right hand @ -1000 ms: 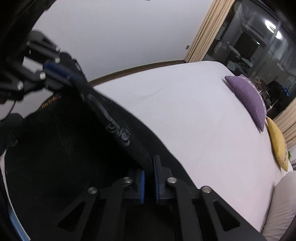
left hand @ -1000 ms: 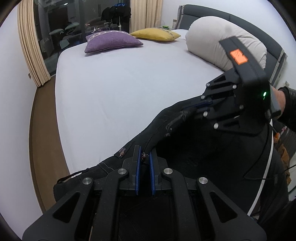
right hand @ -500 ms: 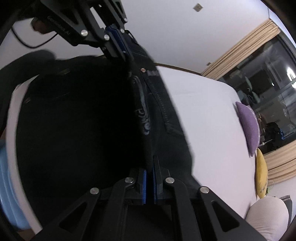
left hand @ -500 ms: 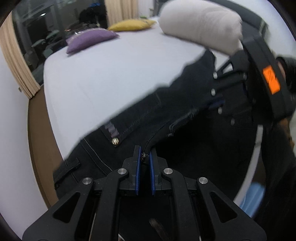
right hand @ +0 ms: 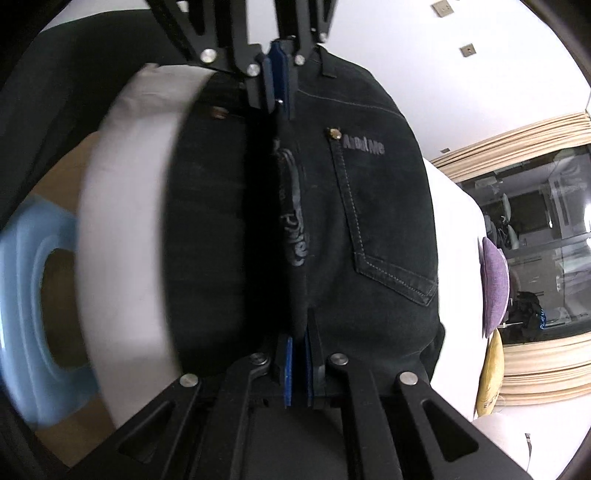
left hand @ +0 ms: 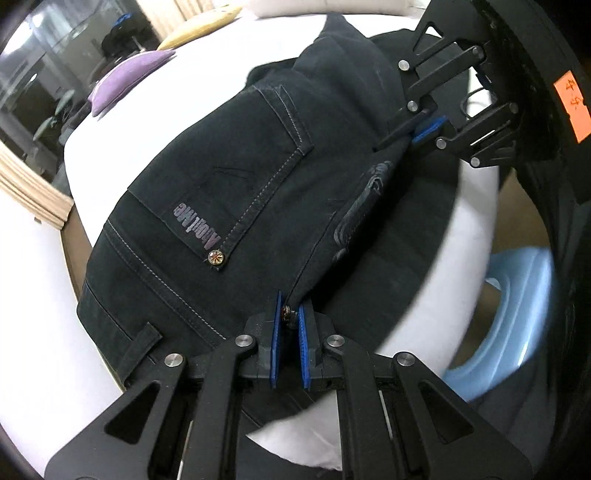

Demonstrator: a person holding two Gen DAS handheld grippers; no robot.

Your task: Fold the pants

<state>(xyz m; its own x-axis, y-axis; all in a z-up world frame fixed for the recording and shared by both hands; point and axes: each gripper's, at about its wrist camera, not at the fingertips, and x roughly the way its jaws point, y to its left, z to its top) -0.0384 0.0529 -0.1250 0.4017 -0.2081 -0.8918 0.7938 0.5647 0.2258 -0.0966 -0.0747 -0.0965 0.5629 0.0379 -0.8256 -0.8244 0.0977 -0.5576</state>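
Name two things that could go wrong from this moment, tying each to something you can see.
1. The black denim pants hang over the white mattress edge; if released now, they might slide toward the light blue plastic tub.
2. Both left tongs and right tongs pinch only a thin fabric edge, which could slip free.

place: home bedroom | bed: wide white-sheeted bed (left hand: 122, 110) fills the view | cushions: purple cushion (left hand: 125, 75) and yellow cushion (right hand: 489, 373) lie on it, pale bolster (left hand: 325, 5) at the head | window: beige curtains (right hand: 524, 129) frame a dark glass window (right hand: 535, 229) | floor: wood
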